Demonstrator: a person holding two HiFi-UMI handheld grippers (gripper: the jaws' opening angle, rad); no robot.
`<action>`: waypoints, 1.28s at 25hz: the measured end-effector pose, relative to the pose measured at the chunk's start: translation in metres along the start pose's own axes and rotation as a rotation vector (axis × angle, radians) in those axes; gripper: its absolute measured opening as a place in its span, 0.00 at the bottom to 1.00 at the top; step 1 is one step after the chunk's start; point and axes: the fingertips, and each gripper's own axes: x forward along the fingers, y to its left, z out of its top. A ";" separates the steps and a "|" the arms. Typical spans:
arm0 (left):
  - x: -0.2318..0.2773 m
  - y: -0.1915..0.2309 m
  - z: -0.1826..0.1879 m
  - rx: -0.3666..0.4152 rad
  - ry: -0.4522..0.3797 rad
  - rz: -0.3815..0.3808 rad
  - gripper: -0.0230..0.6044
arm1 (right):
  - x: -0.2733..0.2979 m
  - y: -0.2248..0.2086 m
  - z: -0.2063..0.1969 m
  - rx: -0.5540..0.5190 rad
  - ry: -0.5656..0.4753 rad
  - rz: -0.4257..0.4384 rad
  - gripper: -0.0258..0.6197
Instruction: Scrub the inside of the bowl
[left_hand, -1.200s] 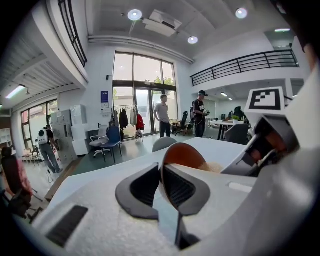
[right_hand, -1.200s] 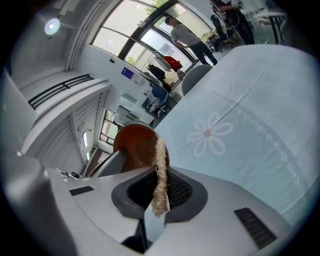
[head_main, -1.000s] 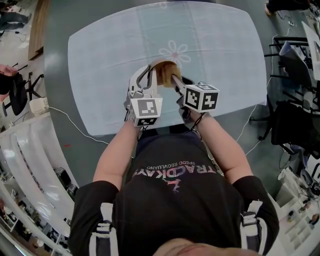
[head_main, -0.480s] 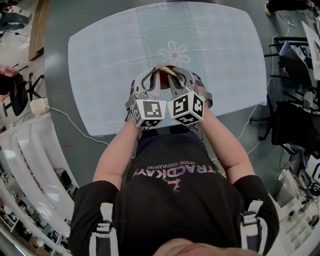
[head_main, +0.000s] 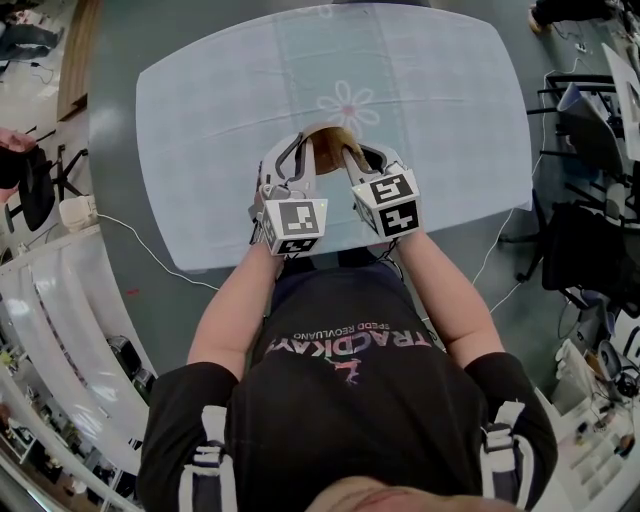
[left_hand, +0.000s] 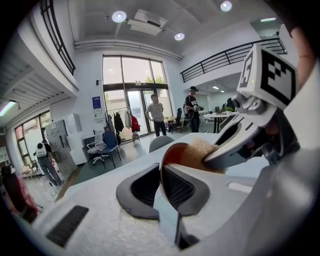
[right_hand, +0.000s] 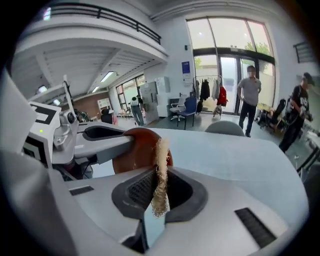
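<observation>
A brown bowl (head_main: 327, 134) is tipped on its side over the pale blue tablecloth (head_main: 200, 120), just in front of the person. My left gripper (head_main: 303, 148) is shut on the bowl's rim (left_hand: 166, 156); the rim runs between the two pads. My right gripper (head_main: 349, 155) is shut on a flat tan scrubbing sponge (right_hand: 161, 170). The sponge (left_hand: 198, 150) presses into the bowl's hollow. In the right gripper view the bowl (right_hand: 134, 149) stands behind the sponge, with the left gripper's finger (right_hand: 100, 142) across it. Most of the bowl is hidden by both grippers in the head view.
A flower print (head_main: 350, 101) marks the cloth just beyond the bowl. Office chairs and gear (head_main: 590, 140) crowd the floor to the right, and a white cable (head_main: 150, 255) runs at the left. People (right_hand: 248, 97) stand far off by the glass doors.
The right gripper swung left across the bowl with the sponge, then came back a little to the right. The left gripper and bowl stayed almost still.
</observation>
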 end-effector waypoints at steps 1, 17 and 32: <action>0.000 0.002 0.000 -0.008 -0.001 0.008 0.08 | 0.001 -0.001 -0.005 0.054 0.005 0.015 0.09; -0.010 0.003 -0.003 -0.053 0.003 0.026 0.08 | 0.009 0.055 -0.033 0.772 0.021 0.318 0.09; 0.001 0.016 -0.030 -0.097 0.083 0.012 0.08 | -0.017 -0.010 -0.026 0.309 -0.038 0.099 0.09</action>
